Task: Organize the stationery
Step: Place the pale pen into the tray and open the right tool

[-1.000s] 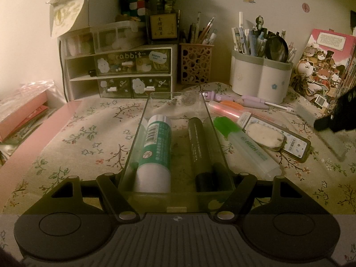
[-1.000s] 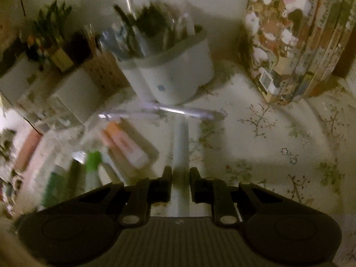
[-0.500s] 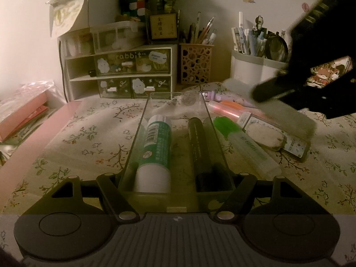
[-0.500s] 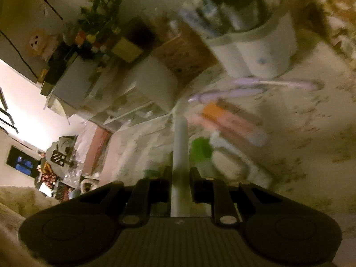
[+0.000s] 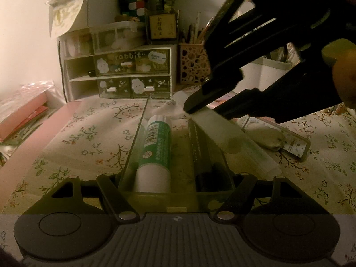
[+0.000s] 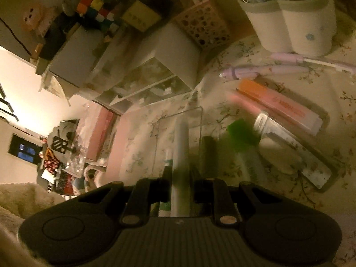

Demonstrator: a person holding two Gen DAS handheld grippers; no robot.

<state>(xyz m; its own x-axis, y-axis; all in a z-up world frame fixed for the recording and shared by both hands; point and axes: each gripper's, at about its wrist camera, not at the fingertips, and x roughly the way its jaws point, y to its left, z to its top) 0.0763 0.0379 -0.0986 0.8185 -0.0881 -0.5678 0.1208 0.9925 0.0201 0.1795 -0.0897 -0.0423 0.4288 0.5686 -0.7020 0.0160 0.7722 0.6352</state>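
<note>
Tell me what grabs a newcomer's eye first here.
The right gripper looms dark across the upper right of the left view, holding a pale stick slanted over the clear tray. The left gripper clamps that tray's near end; a glue stick and black marker lie inside.

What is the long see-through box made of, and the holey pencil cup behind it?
The long box looks like clear hard plastic, smooth and shiny: the flowery cloth and the glue stick show straight through its walls. It could be glass, but thin walls suggest plastic. The holey cup looks like matte pinkish plastic or metal punched with round holes; the dim light leaves that open.
</note>
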